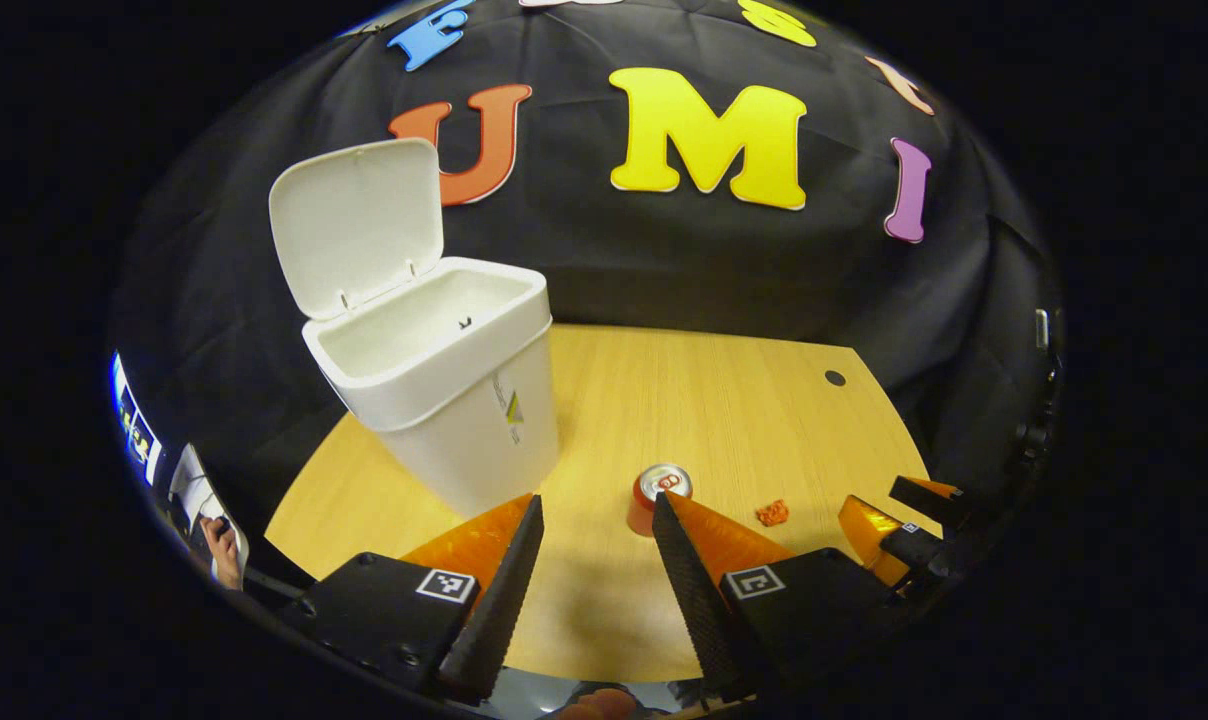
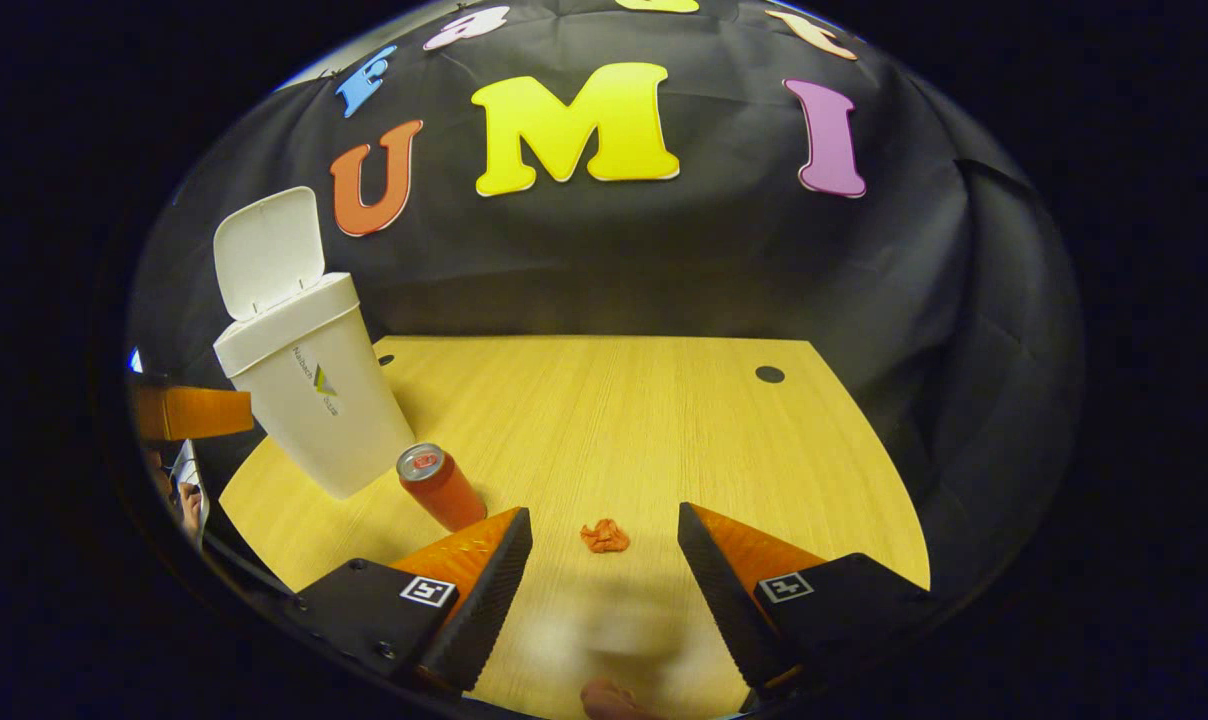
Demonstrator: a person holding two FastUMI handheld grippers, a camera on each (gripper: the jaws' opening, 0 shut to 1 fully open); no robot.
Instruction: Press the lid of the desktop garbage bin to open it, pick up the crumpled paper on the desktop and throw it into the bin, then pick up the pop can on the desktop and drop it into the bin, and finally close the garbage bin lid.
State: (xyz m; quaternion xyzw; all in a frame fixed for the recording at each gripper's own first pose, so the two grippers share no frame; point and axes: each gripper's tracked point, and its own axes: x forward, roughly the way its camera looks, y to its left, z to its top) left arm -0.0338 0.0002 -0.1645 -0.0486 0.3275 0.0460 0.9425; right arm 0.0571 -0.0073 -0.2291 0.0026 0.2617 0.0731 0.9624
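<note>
While the lid (image 1: pixel 356 226) of the white garbage bin (image 1: pixel 444 385) stood swung up and back, the bin mouth gaped open at the left rear of the wooden desktop (image 1: pixel 724 400); what lay inside could not be told. Left gripper view, left to right: bin, then the left gripper (image 1: pixel 596 560) low over the near desk edge, its 2 fingers spread wide with nothing between them but bare wood. Pop can (image 1: pixel 658 497) stood upright just past the right finger's tip, partly hidden by it, apart from the bin. Crumpled paper (image 1: pixel 772 513), small and orange-red, lay on the desk right of the can, not touching it. Right gripper (image 1: pixel 904 525) showed at the far right edge of that view, beside the paper; how wide it stood could not be told there.

Right gripper view, left to right: bin (image 2: pixel 309 395) with lid (image 2: pixel 269 250) raised, can (image 2: pixel 440 487) upright just in front of the bin's base, paper (image 2: pixel 604 536) on the desk farther right. Right gripper (image 2: pixel 604 585) hung wide open, holding nothing, its 2 fingers flanking the paper, which lay just ahead of the gap, untouched.
</note>
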